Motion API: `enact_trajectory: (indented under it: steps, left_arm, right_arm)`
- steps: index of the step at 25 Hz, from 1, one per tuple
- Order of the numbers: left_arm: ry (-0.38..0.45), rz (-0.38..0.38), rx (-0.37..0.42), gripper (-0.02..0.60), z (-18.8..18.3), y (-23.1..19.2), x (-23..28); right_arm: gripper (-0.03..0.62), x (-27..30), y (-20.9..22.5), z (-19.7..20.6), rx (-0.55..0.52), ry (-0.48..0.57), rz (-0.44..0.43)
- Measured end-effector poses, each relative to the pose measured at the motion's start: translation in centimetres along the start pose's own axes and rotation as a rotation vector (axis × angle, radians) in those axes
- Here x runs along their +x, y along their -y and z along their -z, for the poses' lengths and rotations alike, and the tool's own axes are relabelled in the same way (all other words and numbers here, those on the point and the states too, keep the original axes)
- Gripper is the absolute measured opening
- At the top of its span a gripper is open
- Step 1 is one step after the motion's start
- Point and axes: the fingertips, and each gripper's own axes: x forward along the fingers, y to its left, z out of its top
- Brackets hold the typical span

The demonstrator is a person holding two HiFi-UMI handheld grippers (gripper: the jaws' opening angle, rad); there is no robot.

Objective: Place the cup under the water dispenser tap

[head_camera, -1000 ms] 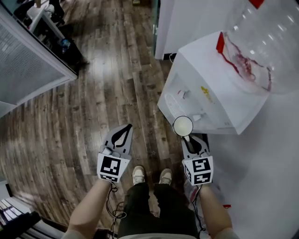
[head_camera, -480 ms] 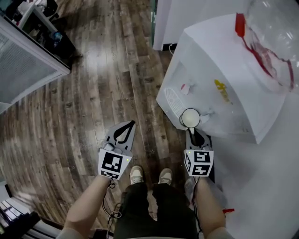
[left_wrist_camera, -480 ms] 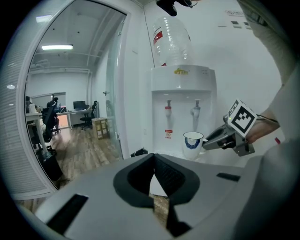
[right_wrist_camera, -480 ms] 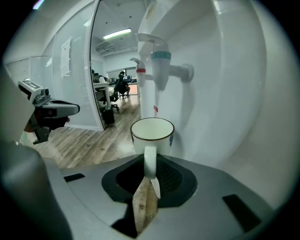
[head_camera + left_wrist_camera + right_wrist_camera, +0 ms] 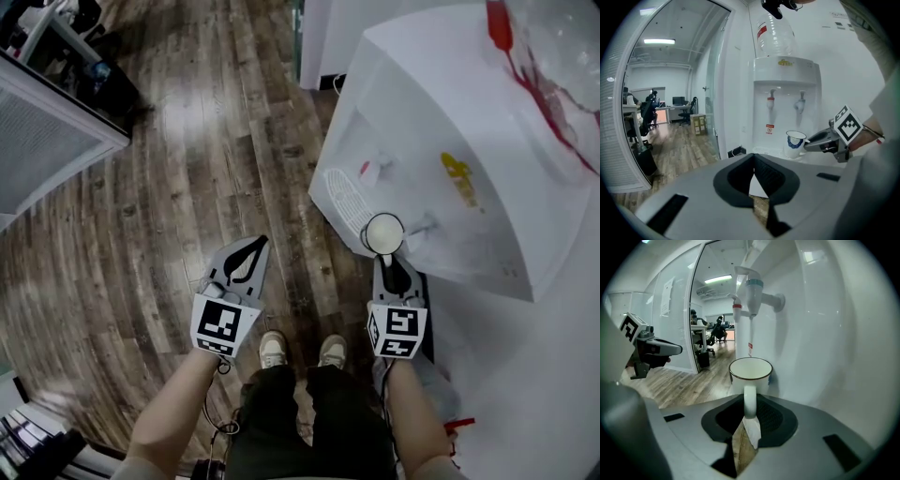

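My right tongs point(image 5: 749, 422) clamp cup point(image 5: 750, 372) handle, jaws just eased wider; left tongs point(image 5: 753, 164) together, empty; next seat cup under tap point(image 5: 753, 294), release

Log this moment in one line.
right tongs: gripping cup by handle, jaws just eased wider | cup: below blue tap | left tongs: shut, empty

The right gripper point(image 5: 748, 420) holds a white cup point(image 5: 750, 377) by its handle point(image 5: 749, 401). Its jaws have just opened a little, with the handle between them. The cup is upright, with a dark rim, and sits below the blue tap point(image 5: 754, 292). The red tap point(image 5: 736, 308) is farther back. The left gripper point(image 5: 655, 350) is off to the left, above the wood floor point(image 5: 689, 383).
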Motion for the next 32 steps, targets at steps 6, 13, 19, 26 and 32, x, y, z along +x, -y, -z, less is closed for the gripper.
enact_trajectory:
  steps: [6,13,19,26,32]
  left_arm:
    - [-0.003,0.006,-0.026,0.006,-0.2,0.1,0.3]
    - [-0.021,0.013,-0.038,0.006,0.1,0.2,-0.2]
    - [-0.023,0.026,-0.051,0.006,0.4,0.6,-0.3]
    - [-0.031,0.044,-0.056,0.006,0.8,1.0,-0.7]
    - [-0.041,0.04,-0.056,0.006,0.8,1.0,-1.0]
  right_arm:
    - [0.087,0.0,0.1,0.1,0.03,-0.015,0.005]
    - [0.101,-0.2,0.0,-0.1,0.035,-0.053,0.024]
    - [0.114,-0.2,0.1,0.0,0.04,-0.04,0.038]
    - [0.149,-0.5,0.1,-0.2,0.032,-0.026,0.057]
    - [0.144,-1.4,0.6,-0.6,0.045,-0.03,0.095]
